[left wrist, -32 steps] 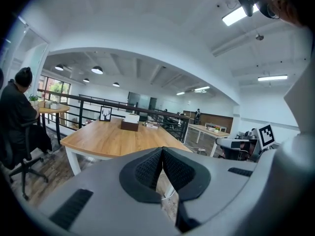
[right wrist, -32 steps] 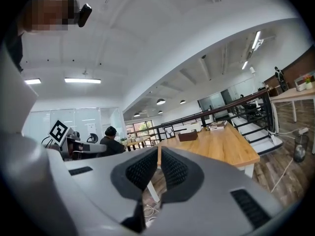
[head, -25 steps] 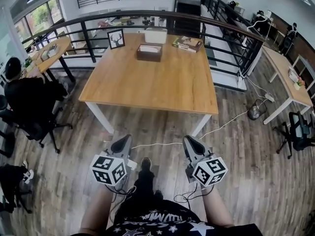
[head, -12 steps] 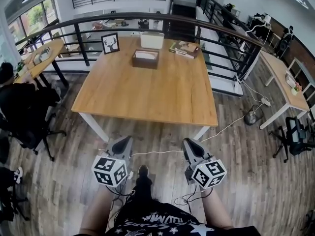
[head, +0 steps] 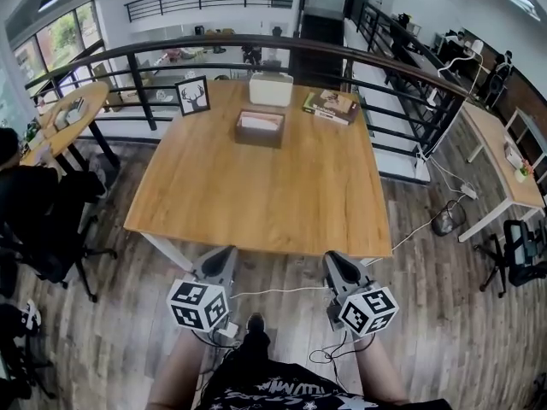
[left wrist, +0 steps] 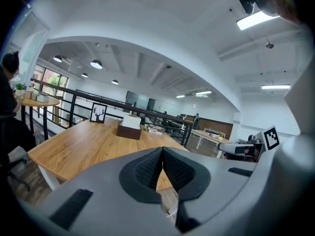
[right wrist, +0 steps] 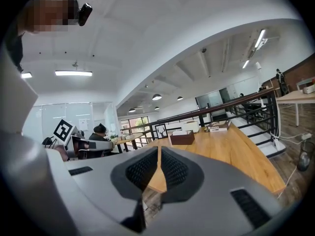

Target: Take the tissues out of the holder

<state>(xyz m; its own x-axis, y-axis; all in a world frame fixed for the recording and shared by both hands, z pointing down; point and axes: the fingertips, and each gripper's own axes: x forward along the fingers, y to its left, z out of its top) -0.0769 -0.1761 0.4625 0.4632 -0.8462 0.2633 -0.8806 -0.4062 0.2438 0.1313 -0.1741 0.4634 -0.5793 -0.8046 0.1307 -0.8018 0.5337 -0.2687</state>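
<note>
The brown tissue holder (head: 259, 129) sits on the far half of the wooden table (head: 256, 195), with white tissues showing in its top. It also appears far ahead as the holder (left wrist: 129, 131) in the left gripper view and the holder (right wrist: 182, 138) in the right gripper view. My left gripper (head: 223, 256) and right gripper (head: 332, 260) hang side by side just short of the table's near edge, well away from the holder. Each is shut, tips touching, with nothing between them: left gripper (left wrist: 162, 150), right gripper (right wrist: 159, 149).
Behind the holder stand a white box (head: 271, 89), a framed deer picture (head: 193, 96) and stacked books (head: 332, 104). A black railing (head: 402, 67) runs behind and to the right of the table. A seated person (head: 26, 203) and office chairs are at the left, cables (head: 410, 229) lie on the floor.
The table's near edge has come closer to both grippers, and the holder now lies nearer in the head view. Both grippers remain shut and side by side.
</note>
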